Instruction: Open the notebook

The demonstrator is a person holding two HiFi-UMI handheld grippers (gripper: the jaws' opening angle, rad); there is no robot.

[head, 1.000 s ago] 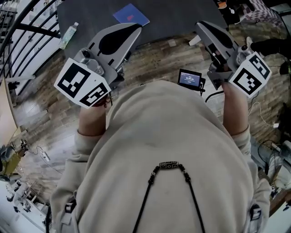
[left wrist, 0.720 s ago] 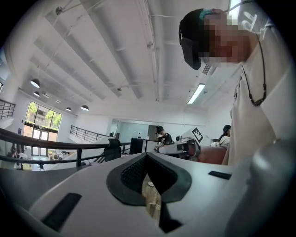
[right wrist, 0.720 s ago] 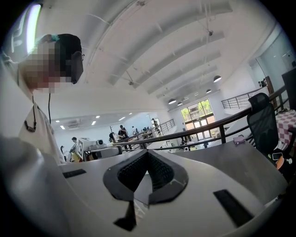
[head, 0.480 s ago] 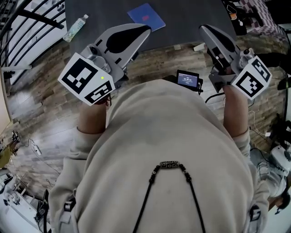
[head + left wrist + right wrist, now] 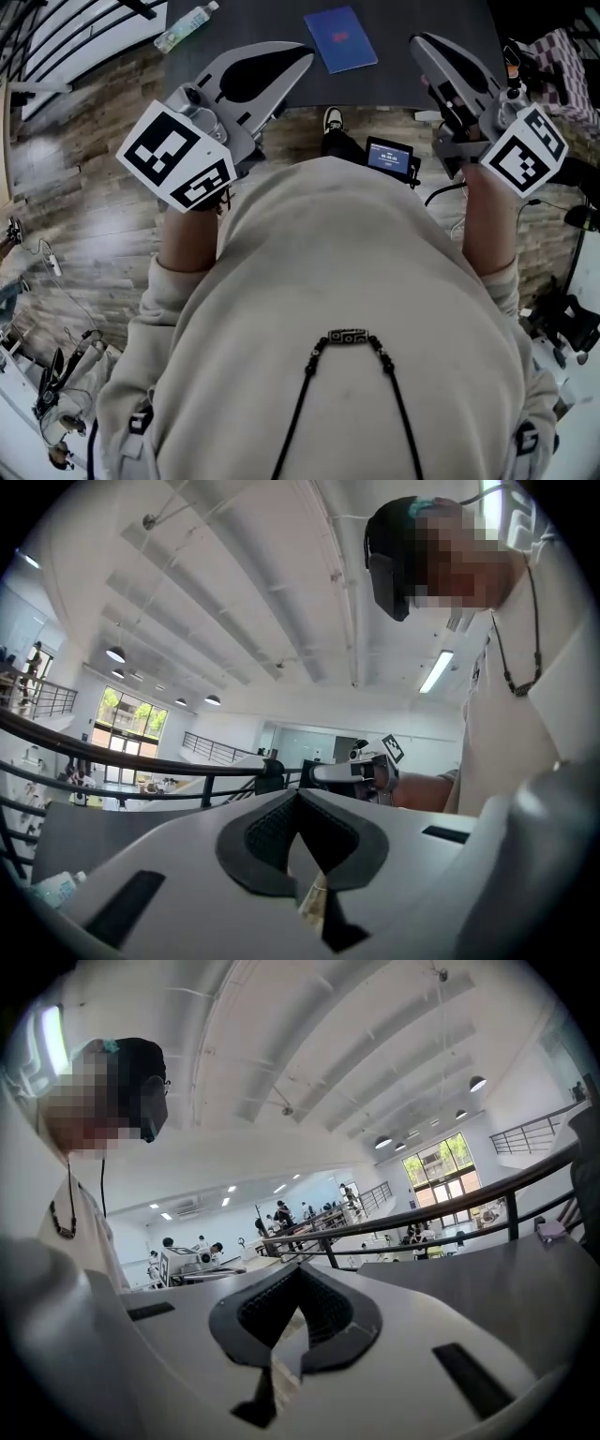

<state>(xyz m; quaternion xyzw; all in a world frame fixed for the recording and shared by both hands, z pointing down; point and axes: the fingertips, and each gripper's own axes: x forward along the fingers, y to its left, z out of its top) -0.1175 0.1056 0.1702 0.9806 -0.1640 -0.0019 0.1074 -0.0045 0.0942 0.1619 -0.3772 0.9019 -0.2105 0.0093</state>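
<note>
The left gripper (image 5: 298,794) has its jaws pressed tip to tip with nothing between them. The right gripper (image 5: 298,1269) is closed and empty in the same way. In the head view both point toward the near edge of the dark table (image 5: 262,23). Neither touches the blue notebook (image 5: 339,37), which lies closed on the table at twelve o'clock, between their tips. A plastic bottle (image 5: 187,26) lies on its side at eleven o'clock.

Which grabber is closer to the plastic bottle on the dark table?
Left. The left gripper hovers at the table edge, right of the plastic bottle; the right gripper is far beyond the blue notebook.
</note>
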